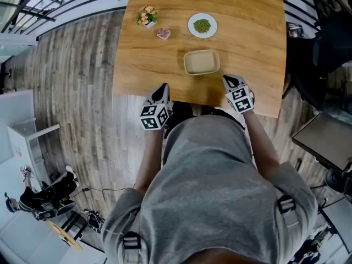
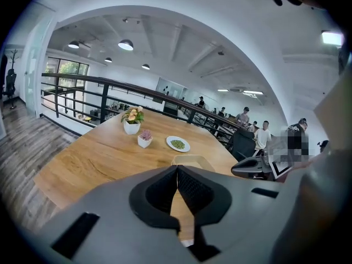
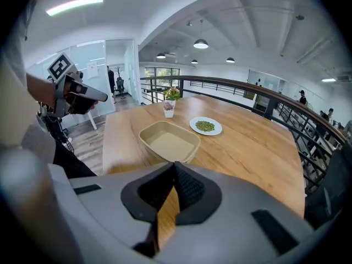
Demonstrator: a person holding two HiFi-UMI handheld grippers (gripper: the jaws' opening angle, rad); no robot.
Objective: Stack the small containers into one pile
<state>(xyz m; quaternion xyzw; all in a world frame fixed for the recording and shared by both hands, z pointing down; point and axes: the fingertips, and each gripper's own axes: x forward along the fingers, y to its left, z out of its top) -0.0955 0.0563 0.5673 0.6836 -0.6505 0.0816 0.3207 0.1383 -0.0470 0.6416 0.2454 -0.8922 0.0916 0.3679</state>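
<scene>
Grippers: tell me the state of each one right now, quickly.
Left gripper: closed, holding nothing.
Right gripper: closed, holding nothing.

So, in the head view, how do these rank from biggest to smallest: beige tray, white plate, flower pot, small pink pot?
1. beige tray
2. white plate, only slightly smaller
3. flower pot
4. small pink pot
</scene>
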